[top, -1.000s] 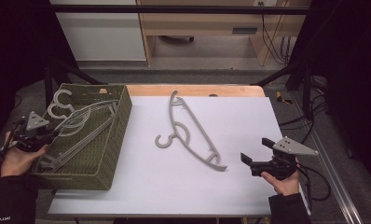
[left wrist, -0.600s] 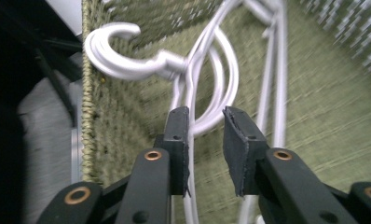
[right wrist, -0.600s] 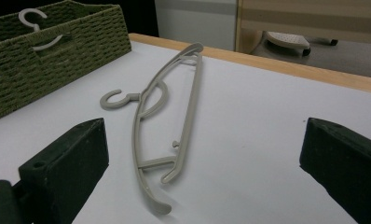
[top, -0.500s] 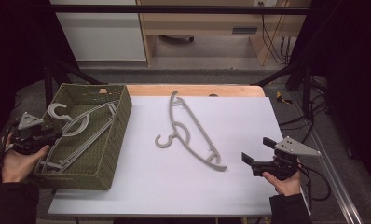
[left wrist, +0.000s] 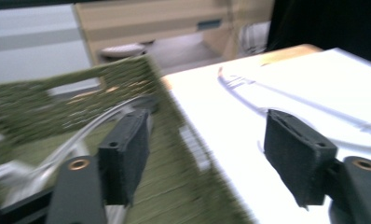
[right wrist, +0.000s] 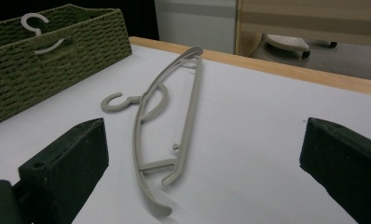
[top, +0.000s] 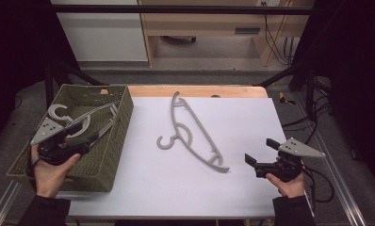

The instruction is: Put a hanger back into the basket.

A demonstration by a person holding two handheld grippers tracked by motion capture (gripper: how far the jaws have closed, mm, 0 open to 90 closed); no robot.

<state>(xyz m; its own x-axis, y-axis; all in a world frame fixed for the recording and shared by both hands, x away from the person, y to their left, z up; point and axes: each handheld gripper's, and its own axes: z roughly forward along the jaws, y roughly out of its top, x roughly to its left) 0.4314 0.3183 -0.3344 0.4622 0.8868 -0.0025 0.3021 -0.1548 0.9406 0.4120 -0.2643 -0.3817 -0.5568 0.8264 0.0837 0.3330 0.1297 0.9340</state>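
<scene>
A grey plastic hanger (top: pixel 192 134) lies flat on the white table top, hook toward the left. Other grey hangers (top: pixel 70 121) rest in the green woven basket (top: pixel 122 117) at the table's left. My left gripper (top: pixel 84 139) hovers over the basket's near half. Its jaws have just been opening and grip nothing; in the left gripper view the blurred basket wall (left wrist: pixel 183 154) runs between the pads (left wrist: pixel 125 154). My right gripper (top: pixel 261 151) rests open near the front right, apart from the hanger (right wrist: pixel 174 116), which lies ahead of its jaws.
The white sheet (top: pixel 176 188) has bare room around the hanger. A wooden strip (top: pixel 199 90) edges the table's far side, with light cabinets (top: pixel 101 33) behind on the floor. Cables (top: pixel 322 183) trail off the right edge.
My left gripper has opened, let go of the hanger in the basket, and moved right toward the table. That hanger has settled lower in the basket. The right gripper has kept still.
</scene>
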